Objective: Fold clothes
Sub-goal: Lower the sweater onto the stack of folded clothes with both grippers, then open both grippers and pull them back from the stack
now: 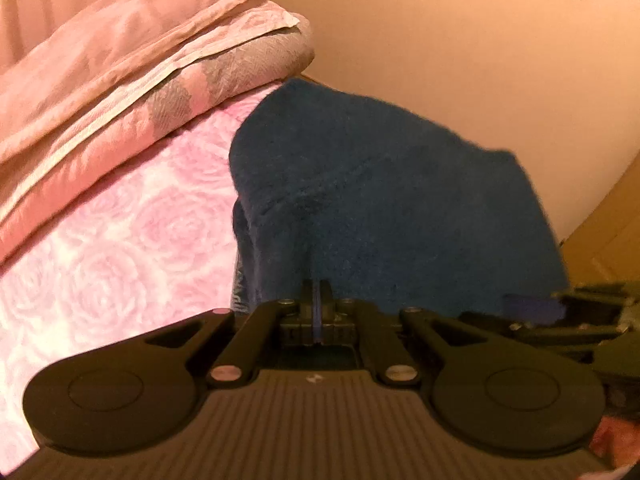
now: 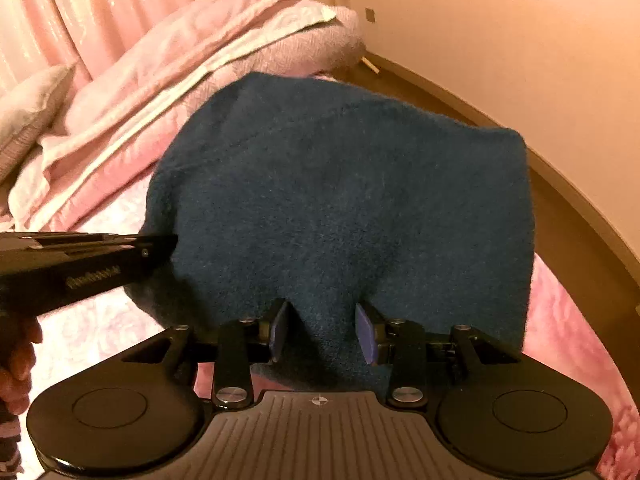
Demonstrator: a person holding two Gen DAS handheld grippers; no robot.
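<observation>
A dark blue fleece garment (image 2: 340, 200), thick and fuzzy with a stitched seam across it, lies bunched on the bed (image 1: 112, 248) with its pink rose-patterned cover, near a folded pink quilt (image 1: 132, 64). The left gripper (image 1: 317, 300) has its jaws pressed together, pinching the garment's near edge. The right gripper (image 2: 325, 330) has its jaws spread, a fold of the fleece lying between them.

blue fleece garment (image 2: 340, 200) blocking ahead, heaped pink duvet (image 2: 180, 72) behind it, bare floral sheet (image 1: 120, 240) left
</observation>
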